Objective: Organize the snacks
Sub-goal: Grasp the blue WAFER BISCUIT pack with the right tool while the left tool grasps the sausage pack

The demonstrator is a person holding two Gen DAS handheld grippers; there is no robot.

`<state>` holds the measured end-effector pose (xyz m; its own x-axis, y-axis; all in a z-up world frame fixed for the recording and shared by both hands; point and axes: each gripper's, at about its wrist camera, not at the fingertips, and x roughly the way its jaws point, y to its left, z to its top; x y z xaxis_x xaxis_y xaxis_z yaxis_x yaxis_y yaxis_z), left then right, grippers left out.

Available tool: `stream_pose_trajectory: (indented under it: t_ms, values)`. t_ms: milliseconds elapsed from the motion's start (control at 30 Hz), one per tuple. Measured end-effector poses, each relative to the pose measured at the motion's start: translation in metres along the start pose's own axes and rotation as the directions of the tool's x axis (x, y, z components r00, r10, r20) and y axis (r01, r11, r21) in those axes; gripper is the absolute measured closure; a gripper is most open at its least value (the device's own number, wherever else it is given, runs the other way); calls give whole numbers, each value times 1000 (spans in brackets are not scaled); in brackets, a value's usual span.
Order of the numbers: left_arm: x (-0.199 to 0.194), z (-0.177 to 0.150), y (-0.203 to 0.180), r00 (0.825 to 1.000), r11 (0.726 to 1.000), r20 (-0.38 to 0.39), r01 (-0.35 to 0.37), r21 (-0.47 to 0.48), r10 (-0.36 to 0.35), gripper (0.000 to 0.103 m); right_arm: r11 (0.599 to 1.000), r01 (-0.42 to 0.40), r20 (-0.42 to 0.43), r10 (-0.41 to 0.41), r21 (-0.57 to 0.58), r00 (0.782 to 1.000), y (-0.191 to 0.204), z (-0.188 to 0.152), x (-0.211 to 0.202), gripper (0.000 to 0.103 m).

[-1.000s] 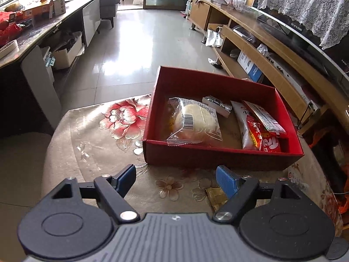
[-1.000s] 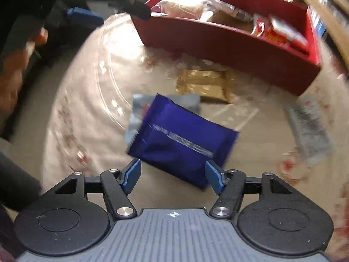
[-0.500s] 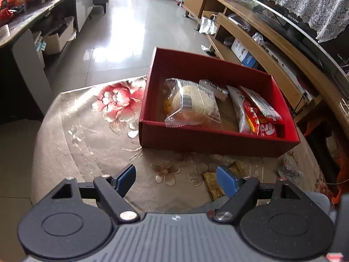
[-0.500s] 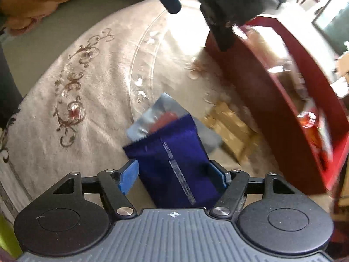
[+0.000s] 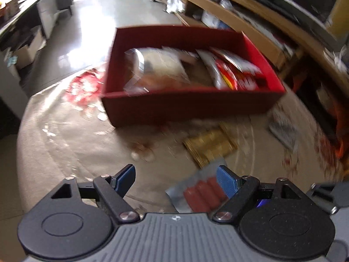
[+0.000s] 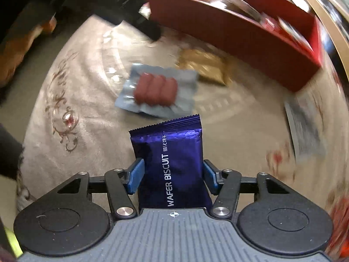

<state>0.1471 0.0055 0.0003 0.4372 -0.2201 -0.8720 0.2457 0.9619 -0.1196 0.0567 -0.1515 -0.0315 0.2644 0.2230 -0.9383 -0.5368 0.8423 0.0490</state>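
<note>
A purple wafer biscuit packet [image 6: 172, 148] stands upright between the blue pads of my right gripper [image 6: 172, 171]. Its jaws are closing, the pads press the packet's sides, and it hangs clear of the tablecloth. A silver pack of red sausages [image 6: 156, 89] lies flat beyond it, with a gold packet [image 6: 205, 67] further back. My left gripper [image 5: 175, 171] is open over the table. The sausage pack [image 5: 200, 192] lies by its right finger, not between the pads. The red box [image 5: 185, 107] behind holds several snack packs.
A grey packet [image 5: 283, 128] lies on the cloth at the right of the red box [image 6: 240, 41]. The round table's edge curves close at the left and right. The left gripper's dark body and a hand [image 6: 21, 39] fill the right wrist view's upper left.
The right gripper closed on the purple packet and lifted it off the sausage pack, which now lies uncovered. The left gripper sank toward the table, closer to the sausage pack.
</note>
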Motion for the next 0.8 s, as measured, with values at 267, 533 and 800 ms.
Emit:
stream_pose_trajectory:
  t_ms: [267,533,800]
  values:
    - [25,0,-29,997,999,-72,33,20,-31,21,999,35,25,-34,-35,999,17,-16,4,19]
    - [40,-6,-51,995,974,-92,-7,228,28,19,996,70,18,-69,-51,997,12,-24,3,28]
    - [30,1,-39,996,983,-81,37,181,-22,20,990,94,48,-100,105,994,-24,-23,-9,29]
